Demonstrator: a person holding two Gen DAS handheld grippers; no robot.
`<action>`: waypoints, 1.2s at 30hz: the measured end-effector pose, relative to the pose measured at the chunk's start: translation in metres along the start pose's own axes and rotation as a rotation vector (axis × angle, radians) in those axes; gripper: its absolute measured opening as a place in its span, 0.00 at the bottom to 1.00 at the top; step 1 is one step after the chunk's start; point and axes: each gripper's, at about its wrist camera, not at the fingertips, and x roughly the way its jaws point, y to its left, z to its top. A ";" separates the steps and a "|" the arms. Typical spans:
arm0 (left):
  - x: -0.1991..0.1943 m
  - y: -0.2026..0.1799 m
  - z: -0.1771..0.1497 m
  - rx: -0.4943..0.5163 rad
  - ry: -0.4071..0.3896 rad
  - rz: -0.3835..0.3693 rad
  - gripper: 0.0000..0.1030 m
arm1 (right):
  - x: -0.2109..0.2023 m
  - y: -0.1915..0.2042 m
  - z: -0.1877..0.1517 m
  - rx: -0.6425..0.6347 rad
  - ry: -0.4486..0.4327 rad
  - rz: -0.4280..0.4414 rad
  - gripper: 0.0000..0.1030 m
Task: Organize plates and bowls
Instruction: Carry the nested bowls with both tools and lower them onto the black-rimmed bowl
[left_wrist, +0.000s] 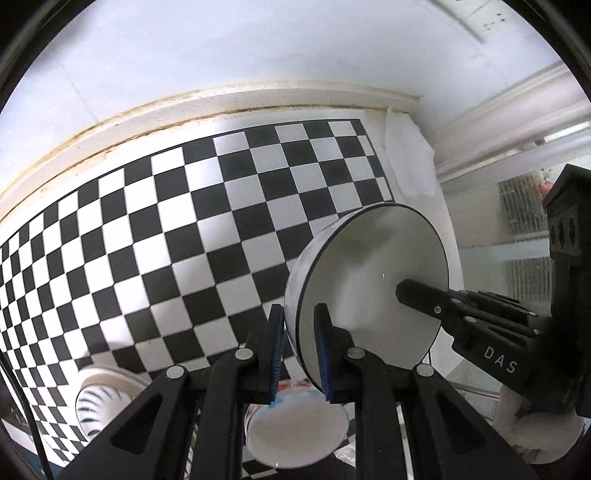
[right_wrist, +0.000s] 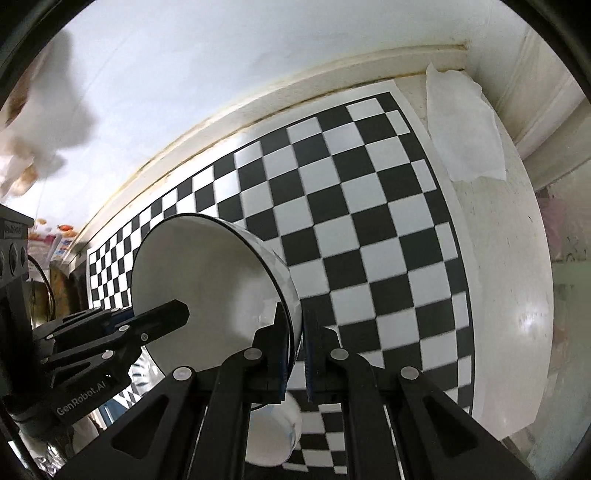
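Note:
A white bowl with a thin black rim (left_wrist: 369, 280) is held in the air on its side, above the checkered mat (left_wrist: 184, 229). My left gripper (left_wrist: 300, 354) is shut on its rim, one finger inside and one outside. My right gripper (right_wrist: 295, 354) is shut on the opposite rim of the same bowl (right_wrist: 207, 280). Each gripper shows in the other's view, the right one (left_wrist: 480, 332) and the left one (right_wrist: 110, 332). A smaller white bowl (left_wrist: 295, 432) sits on the mat below; it also shows in the right wrist view (right_wrist: 271, 435).
A striped white bowl (left_wrist: 99, 402) stands at the mat's lower left. A crumpled white paper towel (right_wrist: 461, 136) lies at the far right corner of the white counter (right_wrist: 509, 295). A white wall runs behind the mat. A window is at the right.

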 end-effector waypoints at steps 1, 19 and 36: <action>-0.005 0.001 -0.006 0.000 -0.006 -0.004 0.14 | -0.005 0.003 -0.006 -0.004 -0.004 0.001 0.08; -0.018 0.016 -0.114 -0.009 0.029 -0.020 0.14 | -0.011 0.021 -0.118 -0.031 0.036 0.031 0.08; 0.042 0.032 -0.138 0.003 0.154 0.058 0.14 | 0.053 0.013 -0.151 -0.035 0.164 -0.033 0.09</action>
